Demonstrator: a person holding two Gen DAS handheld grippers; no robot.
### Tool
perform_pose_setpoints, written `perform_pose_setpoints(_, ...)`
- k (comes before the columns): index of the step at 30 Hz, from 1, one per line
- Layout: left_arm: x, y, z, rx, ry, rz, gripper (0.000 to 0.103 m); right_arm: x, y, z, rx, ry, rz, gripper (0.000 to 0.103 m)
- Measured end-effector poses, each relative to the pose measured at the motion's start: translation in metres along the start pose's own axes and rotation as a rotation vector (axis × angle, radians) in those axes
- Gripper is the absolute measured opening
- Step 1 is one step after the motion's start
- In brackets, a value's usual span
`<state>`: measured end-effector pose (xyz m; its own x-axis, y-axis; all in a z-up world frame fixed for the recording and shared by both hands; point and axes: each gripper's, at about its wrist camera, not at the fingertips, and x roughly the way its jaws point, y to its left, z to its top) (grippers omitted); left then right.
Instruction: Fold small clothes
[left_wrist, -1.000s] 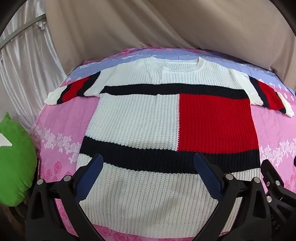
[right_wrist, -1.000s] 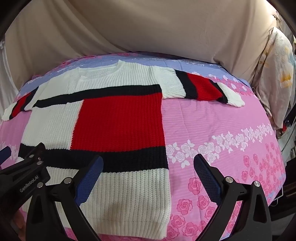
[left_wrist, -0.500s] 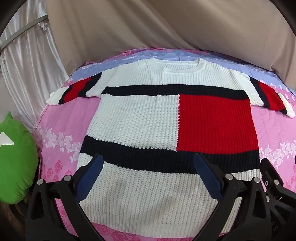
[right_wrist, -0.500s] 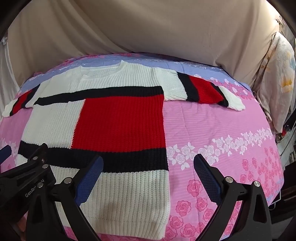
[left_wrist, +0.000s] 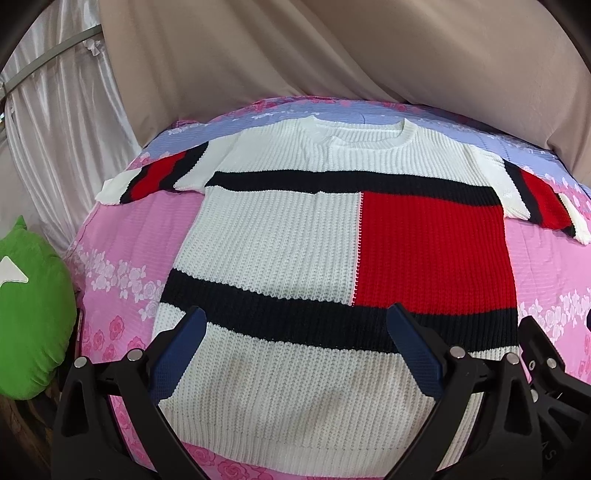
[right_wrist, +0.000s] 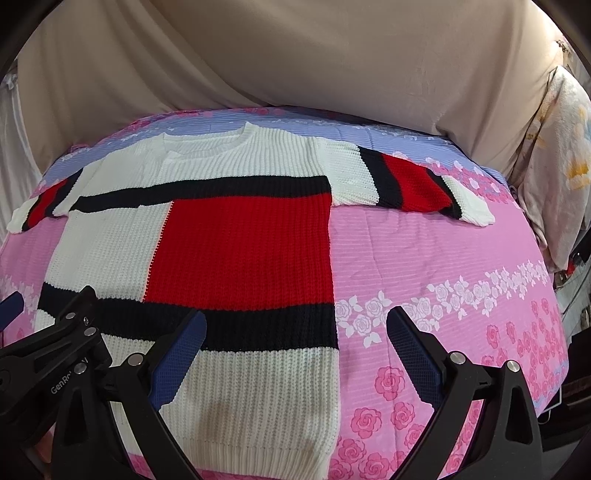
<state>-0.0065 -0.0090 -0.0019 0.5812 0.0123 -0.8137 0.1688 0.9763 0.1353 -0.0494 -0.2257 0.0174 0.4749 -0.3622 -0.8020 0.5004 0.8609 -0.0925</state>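
A knitted sweater (left_wrist: 280, 243), white with black bands and a red block, lies flat and face up on the pink flowered bed (left_wrist: 118, 236), both sleeves spread out. It also shows in the right wrist view (right_wrist: 236, 243). My left gripper (left_wrist: 295, 354) is open and empty above the sweater's hem. My right gripper (right_wrist: 295, 354) is open and empty above the hem's right corner. The left gripper's body (right_wrist: 48, 365) shows at the lower left of the right wrist view.
A green cushion (left_wrist: 33, 314) sits off the bed's left edge. White curtains (left_wrist: 62, 122) hang at the left and beige drapes (right_wrist: 295, 55) behind. A floral pillow (right_wrist: 557, 177) leans at the right edge. Bare pink sheet (right_wrist: 443, 258) lies right of the sweater.
Both grippers have pulled back and risen slightly, so the sweater looks a little smaller and farther. The sweater has not moved. Both stay open.
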Motion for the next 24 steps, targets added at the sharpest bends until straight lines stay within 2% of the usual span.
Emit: perform_pose_setpoints(24,0.0009,-0.0018,0.0012,0.027,-0.004,0.028,0.096,0.0059,-0.0014,0.0004,0.014,0.021,0.015,0.097)
